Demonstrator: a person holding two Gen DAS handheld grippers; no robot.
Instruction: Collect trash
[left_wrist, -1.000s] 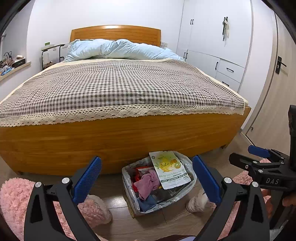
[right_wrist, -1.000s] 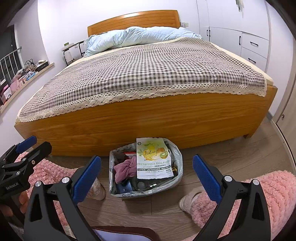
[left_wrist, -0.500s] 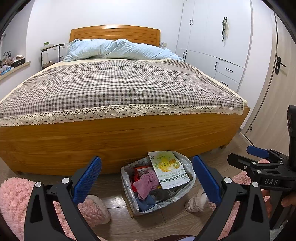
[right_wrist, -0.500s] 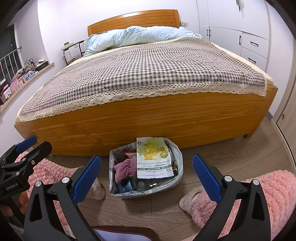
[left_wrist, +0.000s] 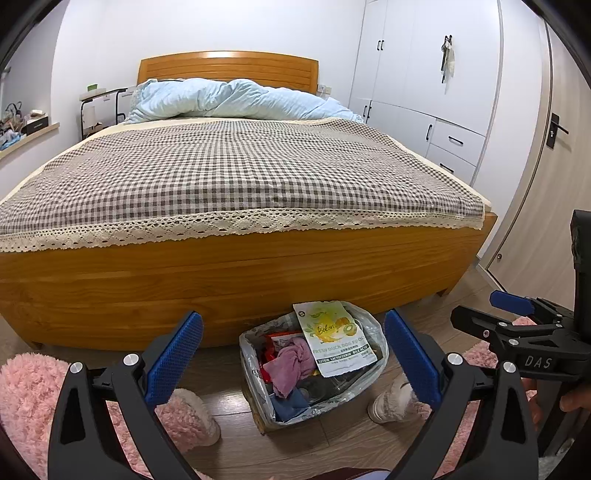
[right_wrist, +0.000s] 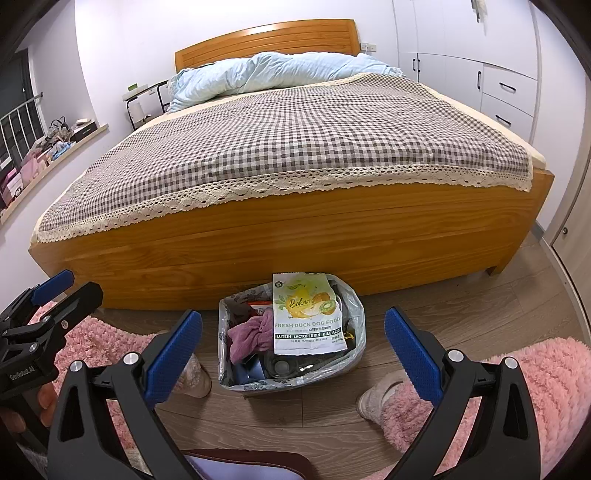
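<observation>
While both grippers hover above the wood-plank floor (right_wrist: 461, 295), the small trash bin lined with a clear plastic bag (right_wrist: 354, 317) stands just in front of the honey-coloured wooden footboard of the bed (right_wrist: 295, 229). It is full: a white and yellow dog-food pouch (right_wrist: 308, 314) leans upright at the top, a crumpled mauve cloth (right_wrist: 249, 334) lies beside it on the left, and dark items sit lower down. The left gripper (left_wrist: 293, 363) is spread wide with nothing between its blue ribbed pads (left_wrist: 173, 358), the bin showing in the gap. The right gripper (right_wrist: 293, 363) is likewise spread wide and empty, the bin framed between its fingers. A grey-and-white checked bedspread with a lace edge (right_wrist: 288, 136) covers the mattress, and a pale blue duvet (right_wrist: 266, 70) is bunched at the headboard. Fluffy pink slippers (right_wrist: 388, 395) stand on either side of the bin.
</observation>
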